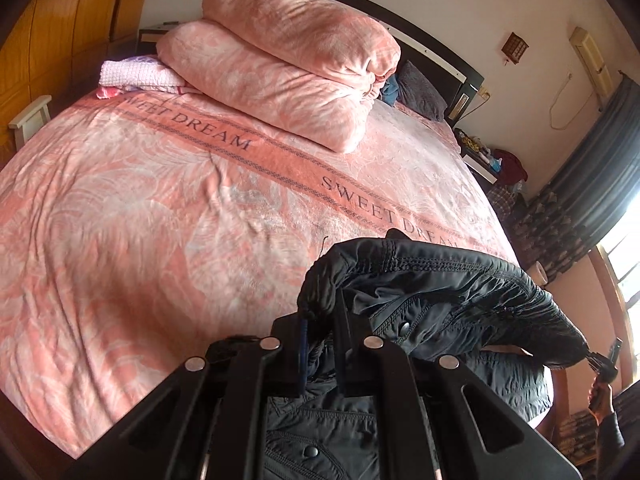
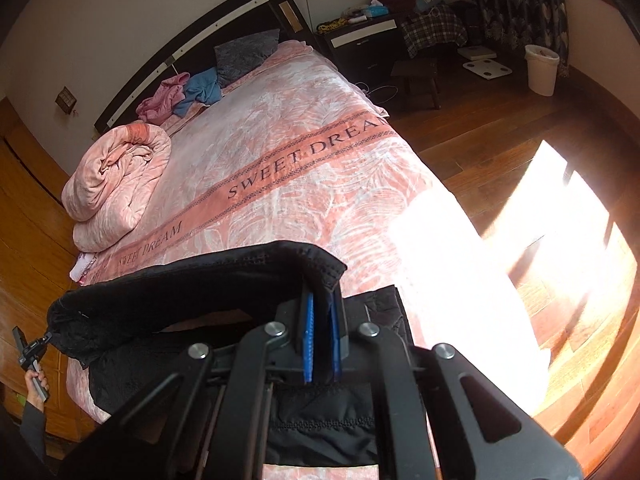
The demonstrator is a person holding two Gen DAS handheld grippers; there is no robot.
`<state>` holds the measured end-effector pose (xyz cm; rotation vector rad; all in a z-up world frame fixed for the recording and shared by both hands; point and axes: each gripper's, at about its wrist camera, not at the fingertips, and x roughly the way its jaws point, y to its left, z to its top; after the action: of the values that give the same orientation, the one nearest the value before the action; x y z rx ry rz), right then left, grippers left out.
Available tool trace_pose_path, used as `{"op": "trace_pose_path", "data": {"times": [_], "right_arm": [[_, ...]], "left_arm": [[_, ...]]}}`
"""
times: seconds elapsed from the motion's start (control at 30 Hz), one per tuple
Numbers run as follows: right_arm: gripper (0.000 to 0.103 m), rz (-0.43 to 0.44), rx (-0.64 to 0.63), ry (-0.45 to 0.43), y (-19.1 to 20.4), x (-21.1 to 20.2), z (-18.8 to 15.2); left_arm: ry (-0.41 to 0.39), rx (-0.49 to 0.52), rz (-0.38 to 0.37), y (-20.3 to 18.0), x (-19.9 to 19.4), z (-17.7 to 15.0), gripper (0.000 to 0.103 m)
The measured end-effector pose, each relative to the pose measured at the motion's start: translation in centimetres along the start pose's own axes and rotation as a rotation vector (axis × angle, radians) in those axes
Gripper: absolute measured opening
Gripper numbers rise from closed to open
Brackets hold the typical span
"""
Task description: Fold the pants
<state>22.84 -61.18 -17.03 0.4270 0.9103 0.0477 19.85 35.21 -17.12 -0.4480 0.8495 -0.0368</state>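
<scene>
Black quilted pants (image 1: 440, 280) hang stretched by their waistband above the pink bed cover (image 1: 140, 200). My left gripper (image 1: 320, 332) is shut on the left end of the waistband, with bunched fabric over its fingertips. At the far right of that view, my right gripper (image 1: 602, 362) holds the other end. In the right wrist view, my right gripper (image 2: 322, 320) is shut on the waistband of the pants (image 2: 180, 280) between its blue pads. The left gripper (image 2: 34, 350) shows small at the far left, in a hand. The legs drape down below the grippers.
A rolled pink duvet (image 1: 280, 68) and small clothes lie near the headboard. Beside the bed (image 2: 300, 152) are wooden floor, a dark nightstand (image 2: 360, 40), a low stool (image 2: 416, 76) and a white bin (image 2: 540, 68). A wooden wardrobe (image 1: 60, 20) stands on the left.
</scene>
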Motion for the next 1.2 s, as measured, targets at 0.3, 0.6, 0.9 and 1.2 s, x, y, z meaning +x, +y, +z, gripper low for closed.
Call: {"op": "trace_pose_path", "data": {"times": [0.3, 0.6, 0.9, 1.2], "right_arm": [[0.009, -0.032, 0.047, -0.002, -1.3, -1.9, -7.7], [0.045, -0.095, 0.123, 0.095, -2.7, -0.8, -13.1], [0.054, 0.078, 0.444, 0.079, -6.0, -2.1, -17.7], [0.054, 0.218, 0.727, 0.026, -8.0, 1.5, -18.5]], "left_arm": [[0.054, -0.037, 0.036, 3.0, -0.1, -7.8, 0.011], [0.189, -0.064, 0.203, 5.4, 2.4, -13.0, 0.022], [0.138, -0.266, 0.305, 9.8, -1.3, -15.5, 0.067], [0.114, -0.293, 0.087, 5.7, 0.2, -13.8, 0.092]]}}
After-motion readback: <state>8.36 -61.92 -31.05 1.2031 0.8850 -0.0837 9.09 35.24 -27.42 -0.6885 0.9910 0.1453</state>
